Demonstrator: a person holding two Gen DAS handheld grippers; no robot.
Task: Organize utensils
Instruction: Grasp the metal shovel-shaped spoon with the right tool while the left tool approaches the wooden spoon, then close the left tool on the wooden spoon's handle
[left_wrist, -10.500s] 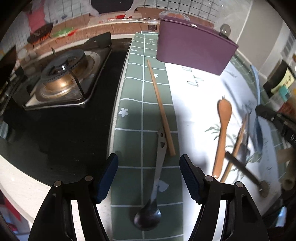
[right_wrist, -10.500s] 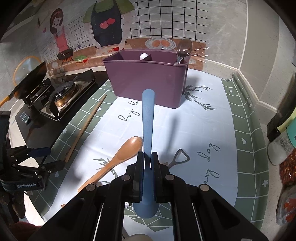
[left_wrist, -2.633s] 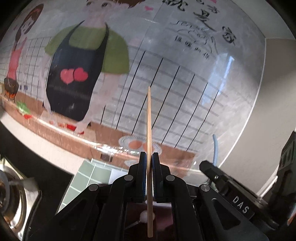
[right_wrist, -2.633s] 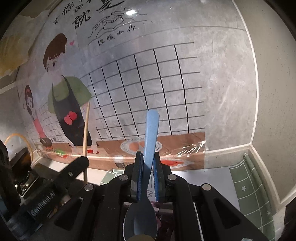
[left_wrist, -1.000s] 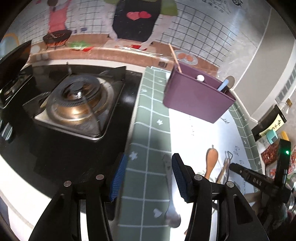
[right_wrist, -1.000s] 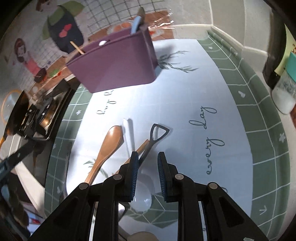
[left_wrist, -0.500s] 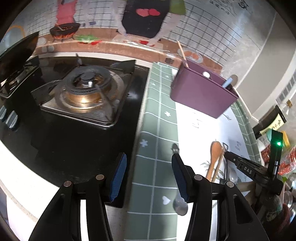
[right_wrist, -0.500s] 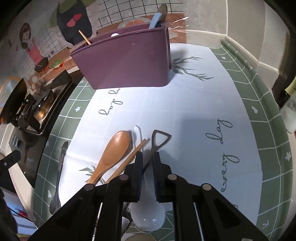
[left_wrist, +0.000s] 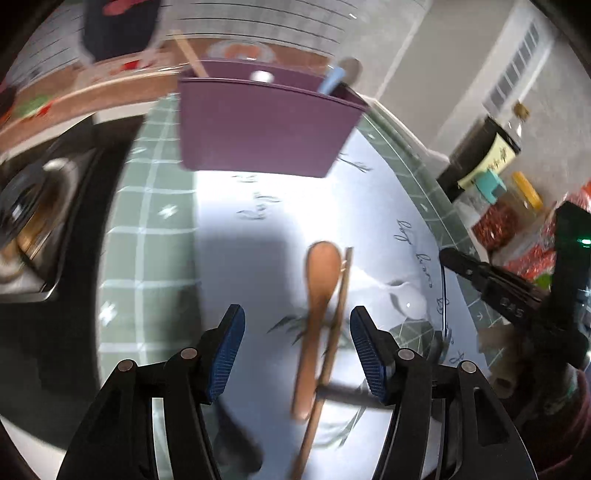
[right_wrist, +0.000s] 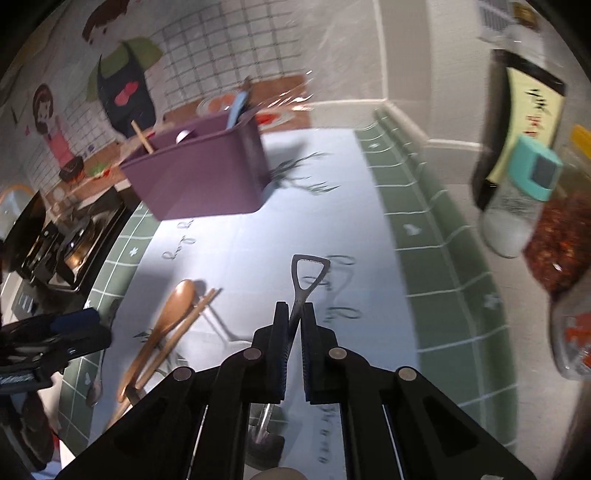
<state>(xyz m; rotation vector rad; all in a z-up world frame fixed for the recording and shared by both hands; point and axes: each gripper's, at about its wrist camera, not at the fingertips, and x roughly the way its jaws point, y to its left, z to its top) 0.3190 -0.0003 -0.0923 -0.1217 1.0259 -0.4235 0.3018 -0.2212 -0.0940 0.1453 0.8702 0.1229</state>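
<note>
Right gripper (right_wrist: 293, 325) has just been closing, and we see its pads pinching the thin shaft of a dark metal spoon (right_wrist: 308, 275) whose handle ends in a shovel-style open loop. That loop points away from us toward the mat's far edge, and the bowl hangs below the jaws, so its long axis runs along the fingers. We read "DAS" on this gripper's arm in the left view.

Left gripper (left_wrist: 297, 349) has just been opening; its blue pads stand wide apart and grip nothing. Between them, on the mat (left_wrist: 258, 236), lie a wooden spoon (left_wrist: 317, 306) and, touching its right side, a chopstick (left_wrist: 334, 332). Both run lengthwise from the near edge toward the far edge, the spoon's bowl farthest from us. A white ceramic spoon (left_wrist: 404, 299) lies just beside them to the right.

At the mat's far edge stands the purple holder (right_wrist: 201, 177), with a chopstick, a blue handle and a white tip poking out. The mat's cursive script is too blurred for us to read. Past the mat's right edge stand a dark bottle (right_wrist: 524, 110) with an illegible yellow label and spice jars (right_wrist: 554, 236); a stove (right_wrist: 74, 247) sits past the left edge.
</note>
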